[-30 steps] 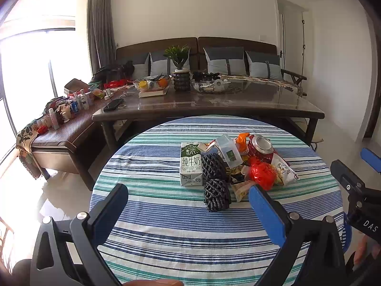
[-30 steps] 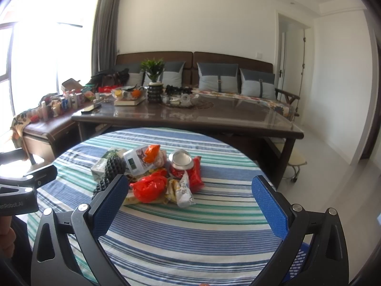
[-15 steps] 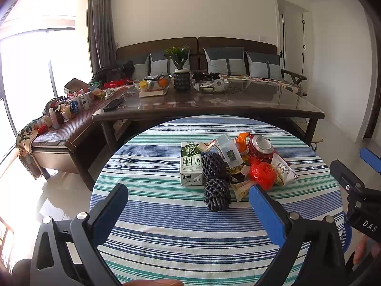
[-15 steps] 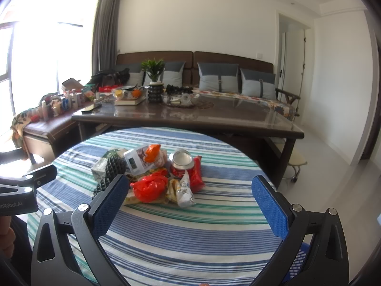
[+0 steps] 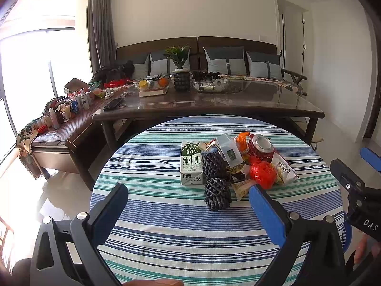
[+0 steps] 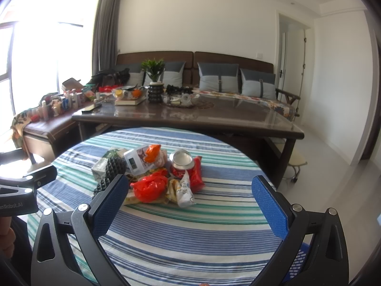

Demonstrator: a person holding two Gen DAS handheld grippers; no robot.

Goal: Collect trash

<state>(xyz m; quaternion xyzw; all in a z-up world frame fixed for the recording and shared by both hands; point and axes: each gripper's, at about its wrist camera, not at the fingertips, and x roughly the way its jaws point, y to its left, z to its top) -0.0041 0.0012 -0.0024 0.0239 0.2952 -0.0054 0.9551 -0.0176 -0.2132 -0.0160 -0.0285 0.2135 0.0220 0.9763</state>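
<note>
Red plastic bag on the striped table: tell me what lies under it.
Under the red plastic bag lie yellowish snack wrappers, their edges poking out in front and to the right. Whatever sits beneath its middle is covered and cannot be seen.

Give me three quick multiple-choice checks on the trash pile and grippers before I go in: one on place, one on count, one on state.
1. Where is the milk carton in the left wrist view?
A. left edge of the pile
B. right edge of the pile
C. on the dark table

2. How many black foam nets lie there?
A. one
B. two
C. four

3. How is the left gripper?
A. shut on the red can
B. open, empty
C. shut, empty

Answers: 1 A, the carton stands left of everything else on the striped tablecloth. 2 B, one net lies beside the carton, another in front of it. 3 B, its jaws stand wide apart, short of the pile.
</note>
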